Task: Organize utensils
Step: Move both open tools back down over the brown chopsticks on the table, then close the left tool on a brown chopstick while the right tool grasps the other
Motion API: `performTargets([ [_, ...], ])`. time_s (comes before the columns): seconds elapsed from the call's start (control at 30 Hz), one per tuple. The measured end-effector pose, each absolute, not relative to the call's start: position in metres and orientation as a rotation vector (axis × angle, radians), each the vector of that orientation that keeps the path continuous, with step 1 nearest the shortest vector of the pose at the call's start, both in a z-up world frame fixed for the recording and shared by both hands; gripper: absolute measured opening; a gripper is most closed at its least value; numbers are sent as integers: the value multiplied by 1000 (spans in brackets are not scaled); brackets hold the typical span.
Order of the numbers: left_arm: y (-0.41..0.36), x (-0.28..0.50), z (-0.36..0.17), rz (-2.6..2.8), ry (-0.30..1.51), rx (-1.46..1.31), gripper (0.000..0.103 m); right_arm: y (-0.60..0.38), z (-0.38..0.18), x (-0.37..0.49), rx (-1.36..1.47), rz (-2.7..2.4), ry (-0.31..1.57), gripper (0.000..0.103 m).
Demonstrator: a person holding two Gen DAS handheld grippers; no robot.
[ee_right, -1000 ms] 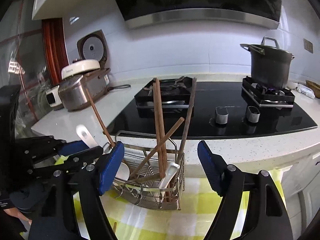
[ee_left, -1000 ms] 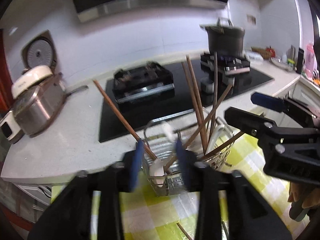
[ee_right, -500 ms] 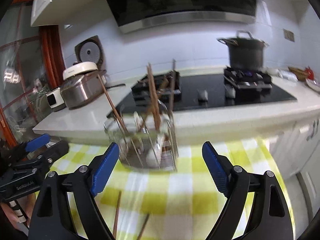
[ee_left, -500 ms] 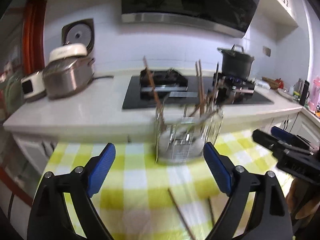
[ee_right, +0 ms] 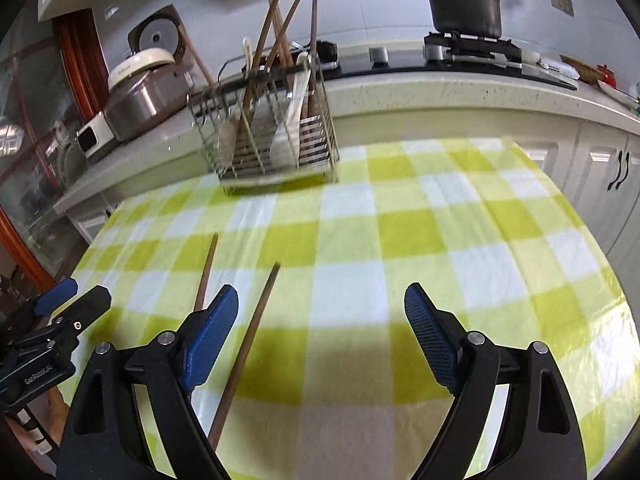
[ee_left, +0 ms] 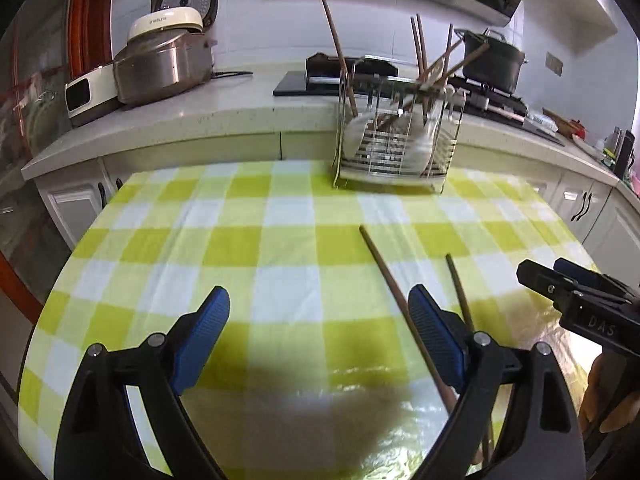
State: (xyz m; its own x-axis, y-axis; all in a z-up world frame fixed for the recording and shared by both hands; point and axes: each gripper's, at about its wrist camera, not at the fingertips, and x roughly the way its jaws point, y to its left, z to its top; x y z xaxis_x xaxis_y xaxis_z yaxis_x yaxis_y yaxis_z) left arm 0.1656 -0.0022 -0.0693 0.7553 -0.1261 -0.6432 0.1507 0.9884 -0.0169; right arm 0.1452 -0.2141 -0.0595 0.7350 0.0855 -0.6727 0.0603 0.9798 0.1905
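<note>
Pulled back from the wire caddy (ee_left: 394, 136), now far ahead; left gripper (ee_left: 318, 342) and right gripper (ee_right: 320, 338) both wide apart, holding nothing; two loose chopsticks (ee_right: 244, 352) between them on the cloth, likely next.

Both views are bright and evenly lit. Fisheye curvature bends the countertop (ee_left: 248, 120) and darkens the corners. The utensil rack (ee_right: 276, 136) is motion-smeared. Glare whitens the checked tablecloth (ee_left: 560, 344) at right; soft gripper shadows fall beneath.
</note>
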Motion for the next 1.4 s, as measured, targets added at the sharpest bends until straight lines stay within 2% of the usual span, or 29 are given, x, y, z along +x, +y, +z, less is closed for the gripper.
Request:
performTargets([
  [0.83,0,175,-96,-161,837,59,88,-160,-92,171,29,28,921,79],
  [0.93,-2,175,-96,-166,840,62,88,-158,-94,171,3,33,926,73],
  [1.03,-5,176,-98,-168,845,68,88,-162,-94,169,-1,33,917,63],
  [1.1,-8,177,-98,-170,847,75,87,-167,-92,167,-6,31,913,51],
  [1.2,-11,177,-98,-172,849,79,87,-177,-90,164,-8,30,915,38],
  [1.4,-24,179,-98,-192,854,86,87,-195,-90,156,3,27,922,27],
])
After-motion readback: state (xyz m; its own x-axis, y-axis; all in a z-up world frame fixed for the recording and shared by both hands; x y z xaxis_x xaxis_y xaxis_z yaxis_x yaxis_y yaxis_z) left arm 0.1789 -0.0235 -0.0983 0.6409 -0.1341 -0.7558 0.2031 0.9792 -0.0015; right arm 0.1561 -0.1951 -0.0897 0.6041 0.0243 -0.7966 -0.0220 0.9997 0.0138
